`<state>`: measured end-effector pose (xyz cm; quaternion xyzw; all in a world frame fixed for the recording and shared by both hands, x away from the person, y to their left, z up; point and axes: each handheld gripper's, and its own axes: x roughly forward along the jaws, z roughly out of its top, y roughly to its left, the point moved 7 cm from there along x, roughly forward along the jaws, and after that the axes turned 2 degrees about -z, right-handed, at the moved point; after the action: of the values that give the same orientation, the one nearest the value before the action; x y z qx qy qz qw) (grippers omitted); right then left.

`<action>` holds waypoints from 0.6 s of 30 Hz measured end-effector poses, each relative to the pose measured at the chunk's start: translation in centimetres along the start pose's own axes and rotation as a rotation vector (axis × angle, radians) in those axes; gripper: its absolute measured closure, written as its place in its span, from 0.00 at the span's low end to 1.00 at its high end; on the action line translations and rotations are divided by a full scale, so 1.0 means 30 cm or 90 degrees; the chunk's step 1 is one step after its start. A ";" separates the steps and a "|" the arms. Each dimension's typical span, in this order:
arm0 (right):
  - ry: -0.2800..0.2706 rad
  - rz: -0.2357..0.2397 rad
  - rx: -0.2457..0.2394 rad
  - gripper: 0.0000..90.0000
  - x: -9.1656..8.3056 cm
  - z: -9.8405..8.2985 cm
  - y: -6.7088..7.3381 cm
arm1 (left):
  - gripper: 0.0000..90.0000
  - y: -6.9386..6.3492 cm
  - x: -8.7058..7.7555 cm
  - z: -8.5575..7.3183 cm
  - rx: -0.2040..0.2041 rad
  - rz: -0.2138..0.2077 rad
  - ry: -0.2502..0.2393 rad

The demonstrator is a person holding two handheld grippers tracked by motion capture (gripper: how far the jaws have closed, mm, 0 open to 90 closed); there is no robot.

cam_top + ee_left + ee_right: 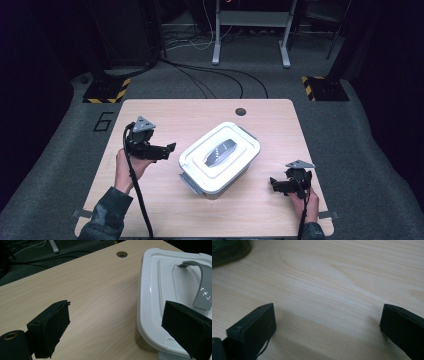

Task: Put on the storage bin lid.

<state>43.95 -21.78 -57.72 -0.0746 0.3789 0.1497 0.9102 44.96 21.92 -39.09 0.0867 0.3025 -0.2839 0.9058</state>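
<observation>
Right gripper [274,184] sits nearest, low over the light wood-grain table [165,112], jaws wide apart, nothing between them. Left gripper [171,148] next, jaws spread wide and empty, aimed at the white rectangular plastic lidded box [220,156] mid-table between both grippers, just short of its rim. Grey handle [220,152] lies on the lid.

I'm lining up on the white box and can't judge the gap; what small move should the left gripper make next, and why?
Probably ease the left gripper a little further toward the white box. Its jaws stand open and empty, pointed at the box's near edge but apart from it, with the lid shut and its grey handle lying flat.
</observation>
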 end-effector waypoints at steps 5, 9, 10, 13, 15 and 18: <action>0.000 0.000 0.000 0.00 0.000 0.000 0.000 | 0.08 0.040 -0.013 -0.041 -0.018 0.016 0.003; 0.000 0.000 0.000 0.00 0.000 0.000 0.000 | 0.07 0.075 -0.024 -0.086 -0.032 0.033 0.009; 0.000 0.000 0.000 0.00 0.000 0.000 0.000 | 0.07 0.082 -0.025 -0.095 -0.035 0.035 0.010; 0.000 0.000 0.000 0.00 0.000 0.000 0.000 | 0.07 0.107 -0.034 -0.131 -0.047 0.046 0.015; 0.000 0.000 0.000 0.00 0.000 0.000 0.000 | 0.07 0.123 -0.038 -0.162 -0.058 0.051 0.017; 0.000 -0.001 0.000 0.00 0.000 0.000 0.000 | 0.07 0.139 -0.038 -0.208 -0.084 0.046 0.019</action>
<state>43.95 -21.77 -57.72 -0.0746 0.3787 0.1492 0.9104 43.47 27.94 -43.46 0.0421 0.3306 -0.2295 0.9145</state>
